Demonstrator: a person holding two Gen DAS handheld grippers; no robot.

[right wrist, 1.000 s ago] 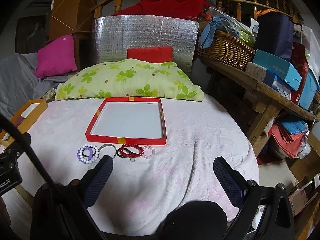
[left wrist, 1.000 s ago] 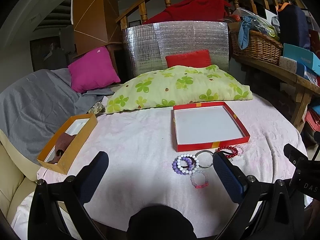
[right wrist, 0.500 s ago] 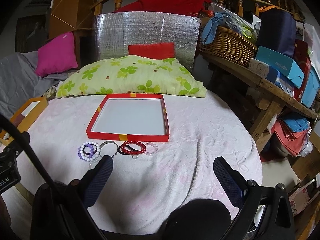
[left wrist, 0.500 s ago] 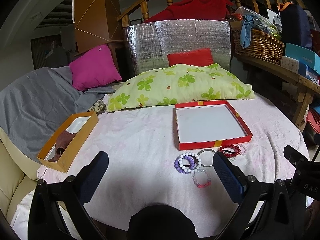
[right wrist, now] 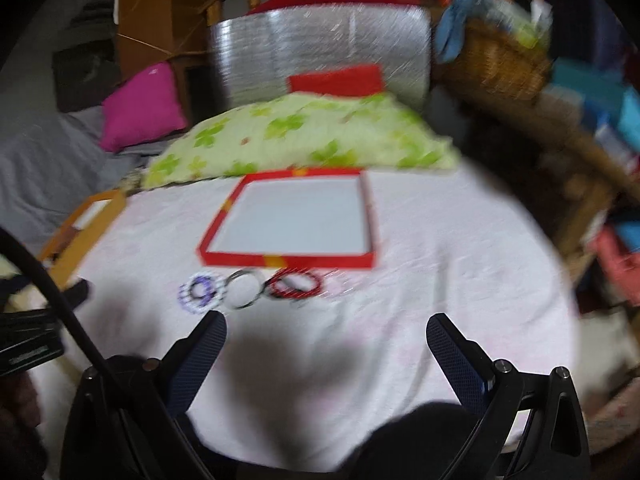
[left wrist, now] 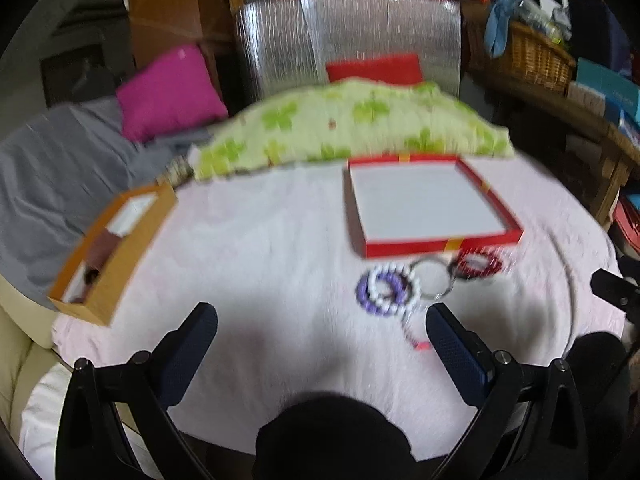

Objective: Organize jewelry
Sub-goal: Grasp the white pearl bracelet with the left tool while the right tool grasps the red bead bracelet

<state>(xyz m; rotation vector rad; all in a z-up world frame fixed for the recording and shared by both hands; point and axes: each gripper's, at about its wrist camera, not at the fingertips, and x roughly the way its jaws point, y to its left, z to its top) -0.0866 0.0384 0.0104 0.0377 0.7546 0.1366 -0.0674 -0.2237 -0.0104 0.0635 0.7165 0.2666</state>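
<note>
A shallow red box with a white floor sits on the round table. In front of it lies a row of bracelets: purple and white beads, a silver bangle, red beads, and a pale pink one. A small pink bracelet lies nearer. My left gripper is open and empty, just short of the bracelets. My right gripper is open and empty, to their right. Both views are blurred.
An orange box sits at the table's left edge. A green-patterned pillow lies behind the red box. A wooden shelf with a wicker basket stands at the right. The pink tablecloth covers the table.
Both grippers have moved forward and lower toward the bracelets, which look larger now. The views have become blurred. Both jaws stay open.
</note>
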